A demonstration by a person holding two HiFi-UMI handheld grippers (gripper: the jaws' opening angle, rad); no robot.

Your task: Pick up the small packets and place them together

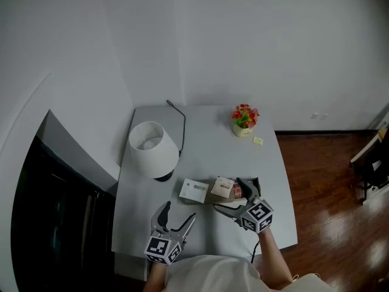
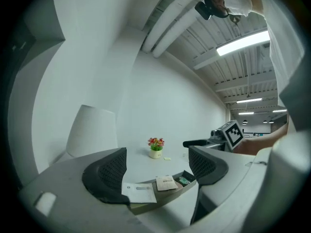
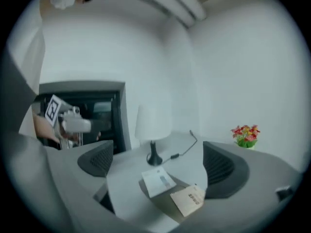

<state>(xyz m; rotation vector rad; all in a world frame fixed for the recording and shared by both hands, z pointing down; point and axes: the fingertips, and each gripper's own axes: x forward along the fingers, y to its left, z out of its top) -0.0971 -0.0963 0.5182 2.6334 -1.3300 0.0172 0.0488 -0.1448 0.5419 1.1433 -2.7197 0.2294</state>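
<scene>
Three small packets lie together on a flat brown tray (image 1: 214, 198) near the table's front: a white packet (image 1: 193, 190), a tan packet (image 1: 223, 187) and a red-and-green packet (image 1: 237, 191). My right gripper (image 1: 234, 196) hovers over the tray's right end, jaws wide open and pressing on nothing. In the right gripper view the white packet (image 3: 158, 182) and the tan packet (image 3: 189, 200) lie below the open jaws. My left gripper (image 1: 179, 210) is open and empty just in front of the tray. From it I see the white packet (image 2: 141, 192), tan packet (image 2: 166, 183) and green packet (image 2: 183, 180).
A white table lamp (image 1: 153, 149) stands at the left with its black cord (image 1: 181, 120) running to the back. A small flower pot (image 1: 244, 119) and a yellow note (image 1: 258, 140) sit at the back right. The table's front edge (image 1: 206, 251) is close behind both grippers.
</scene>
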